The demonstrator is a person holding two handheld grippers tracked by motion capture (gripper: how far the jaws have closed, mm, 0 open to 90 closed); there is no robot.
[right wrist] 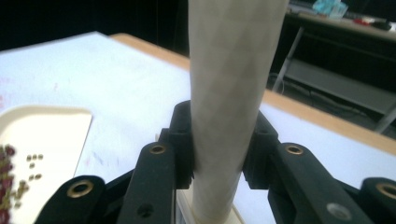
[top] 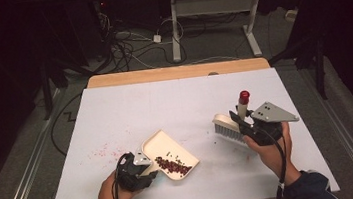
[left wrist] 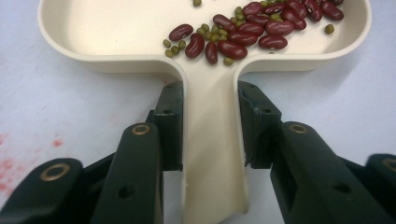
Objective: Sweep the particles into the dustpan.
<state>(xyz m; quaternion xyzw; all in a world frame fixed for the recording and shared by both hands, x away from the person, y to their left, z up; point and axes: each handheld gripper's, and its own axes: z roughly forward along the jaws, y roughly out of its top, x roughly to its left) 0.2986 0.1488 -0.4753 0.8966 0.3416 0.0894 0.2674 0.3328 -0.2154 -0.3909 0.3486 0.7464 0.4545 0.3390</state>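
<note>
A cream dustpan (top: 162, 149) lies near the table's front, holding red kidney beans (top: 173, 165) and small green beans. My left gripper (top: 148, 167) is shut on the dustpan's handle (left wrist: 210, 140), with the beans (left wrist: 243, 32) piled against the pan's back wall. To the right, my right gripper (top: 241, 118) is shut on the handle (right wrist: 229, 102) of a hand brush (top: 228, 126); the cream handle stands upright and ends in a red tip (top: 244, 95). The bristles (top: 227, 133) hover just above or touch the table; I cannot tell which.
The white table top (top: 165, 106) has faint red stains (top: 101, 151) left of the dustpan. A wooden edge (top: 176, 72) runs along the far side. Beyond it stand a desk frame (top: 214, 9) and loose cables (top: 128, 44) on the floor.
</note>
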